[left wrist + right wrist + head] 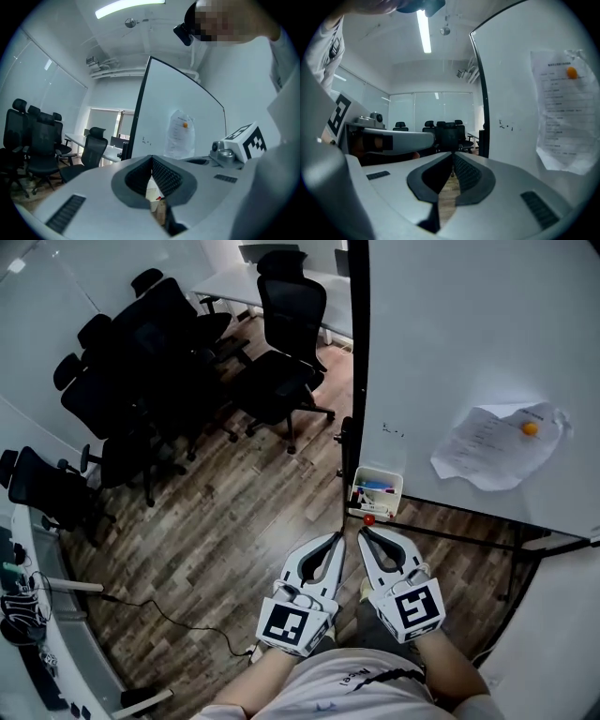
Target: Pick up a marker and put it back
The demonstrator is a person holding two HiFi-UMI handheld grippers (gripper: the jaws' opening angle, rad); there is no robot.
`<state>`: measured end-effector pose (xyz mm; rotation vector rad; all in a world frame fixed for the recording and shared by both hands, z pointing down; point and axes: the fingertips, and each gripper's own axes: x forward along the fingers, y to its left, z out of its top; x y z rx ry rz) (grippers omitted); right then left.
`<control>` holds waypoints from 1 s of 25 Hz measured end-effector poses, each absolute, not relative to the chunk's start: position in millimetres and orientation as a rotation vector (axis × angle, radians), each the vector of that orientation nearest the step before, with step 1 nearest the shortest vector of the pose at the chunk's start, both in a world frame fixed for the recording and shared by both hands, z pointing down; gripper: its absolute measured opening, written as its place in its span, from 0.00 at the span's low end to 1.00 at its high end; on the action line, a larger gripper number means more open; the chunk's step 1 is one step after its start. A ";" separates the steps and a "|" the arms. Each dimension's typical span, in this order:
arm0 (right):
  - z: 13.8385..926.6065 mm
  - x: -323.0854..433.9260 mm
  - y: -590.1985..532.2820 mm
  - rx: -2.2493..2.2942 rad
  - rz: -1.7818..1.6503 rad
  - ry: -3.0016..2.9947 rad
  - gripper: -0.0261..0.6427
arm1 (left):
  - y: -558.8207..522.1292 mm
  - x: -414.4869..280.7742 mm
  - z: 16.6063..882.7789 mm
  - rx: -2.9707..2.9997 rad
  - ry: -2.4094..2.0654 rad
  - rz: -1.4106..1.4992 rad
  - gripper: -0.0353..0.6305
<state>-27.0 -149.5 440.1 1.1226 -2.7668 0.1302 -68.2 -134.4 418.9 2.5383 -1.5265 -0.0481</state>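
Note:
A white marker box hangs at the lower left edge of the whiteboard, with several markers lying in it. A small red round piece sits just below the box. My left gripper and right gripper are held side by side just short of the box, both shut with nothing between the jaws. In the left gripper view the shut left gripper shows a sliver of the box through the gap under its pads. The right gripper points past the whiteboard's edge.
A sheet of paper is pinned to the board by an orange magnet. Black office chairs crowd the wooden floor at the left. The board's stand legs run along the floor at the right.

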 end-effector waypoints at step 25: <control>598.6 -64.5 -227.5 0.843 -0.228 -2.272 0.18 | -203.5 -94.1 525.8 2.379 -1.570 -0.036 0.07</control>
